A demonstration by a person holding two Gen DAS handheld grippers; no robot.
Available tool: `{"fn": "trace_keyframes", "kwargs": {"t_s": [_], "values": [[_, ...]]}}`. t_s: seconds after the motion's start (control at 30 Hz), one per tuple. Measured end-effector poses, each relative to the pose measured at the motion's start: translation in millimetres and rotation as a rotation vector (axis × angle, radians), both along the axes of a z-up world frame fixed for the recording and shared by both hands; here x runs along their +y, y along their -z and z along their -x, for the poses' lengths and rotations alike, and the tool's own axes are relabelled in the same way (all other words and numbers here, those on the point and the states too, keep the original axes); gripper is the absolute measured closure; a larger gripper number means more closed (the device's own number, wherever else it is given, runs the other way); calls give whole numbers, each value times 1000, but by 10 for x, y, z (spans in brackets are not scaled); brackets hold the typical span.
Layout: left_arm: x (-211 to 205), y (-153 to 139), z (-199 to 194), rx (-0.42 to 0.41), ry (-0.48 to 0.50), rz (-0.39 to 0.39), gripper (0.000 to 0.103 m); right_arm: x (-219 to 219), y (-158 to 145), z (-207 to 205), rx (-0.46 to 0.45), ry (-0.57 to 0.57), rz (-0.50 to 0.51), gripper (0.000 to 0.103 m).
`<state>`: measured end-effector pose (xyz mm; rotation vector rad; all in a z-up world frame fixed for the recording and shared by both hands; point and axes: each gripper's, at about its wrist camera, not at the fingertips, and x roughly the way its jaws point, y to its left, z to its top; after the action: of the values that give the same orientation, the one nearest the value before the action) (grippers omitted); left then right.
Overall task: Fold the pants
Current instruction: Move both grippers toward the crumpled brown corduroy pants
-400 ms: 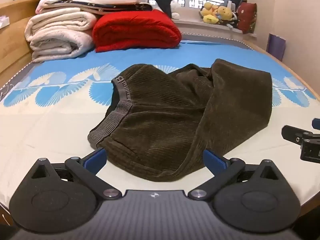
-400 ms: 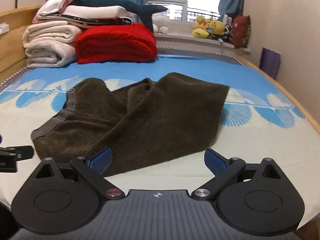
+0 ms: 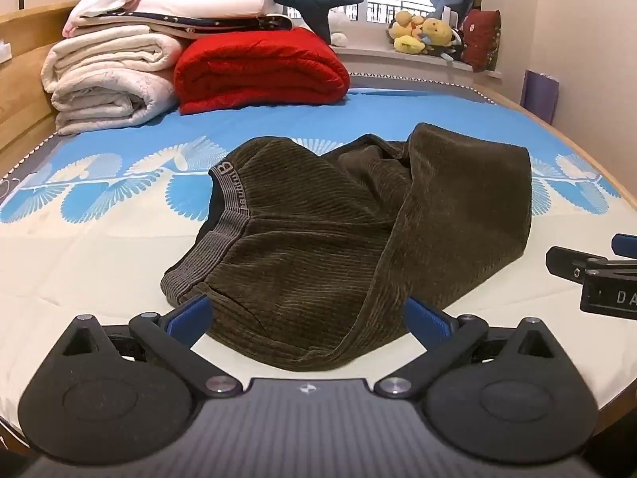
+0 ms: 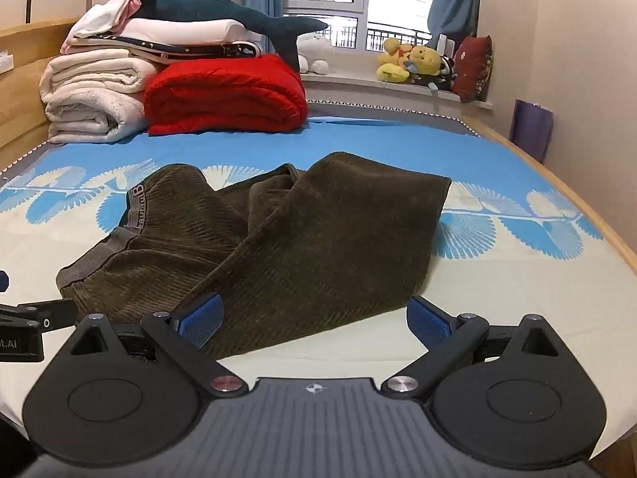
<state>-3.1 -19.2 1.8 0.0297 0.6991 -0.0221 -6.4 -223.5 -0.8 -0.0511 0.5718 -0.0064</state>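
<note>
Both jaws spread wide, empty | pants [image 3: 358, 239] crumpled just ahead, near edge between left gripper [image 3: 308, 314] blades

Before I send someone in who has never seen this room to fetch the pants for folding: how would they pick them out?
Start at the bed with its blue leaf-print sheet. Folded bedding, a red blanket and cream blankets, is stacked at the headboard end; nearer the foot lie the pants, alone in a rumpled heap. Only they are dark olive-brown corduroy, with a grey ribbed waistband bearing lettering.
</note>
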Motion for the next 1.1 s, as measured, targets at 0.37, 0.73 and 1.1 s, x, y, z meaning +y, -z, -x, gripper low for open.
{"fn": "trace_keyframes", "kwargs": {"t_s": [0.37, 0.73, 1.1], "values": [[44, 79, -43, 28, -11, 12, 0, 25, 89, -86, 46, 24, -14, 6], [4, 88, -51, 25, 12, 13, 0, 73, 87, -94, 49, 10, -13, 7], [-22, 121, -91, 45, 26, 27, 0, 42, 111, -123, 65, -9, -10, 9]]}}
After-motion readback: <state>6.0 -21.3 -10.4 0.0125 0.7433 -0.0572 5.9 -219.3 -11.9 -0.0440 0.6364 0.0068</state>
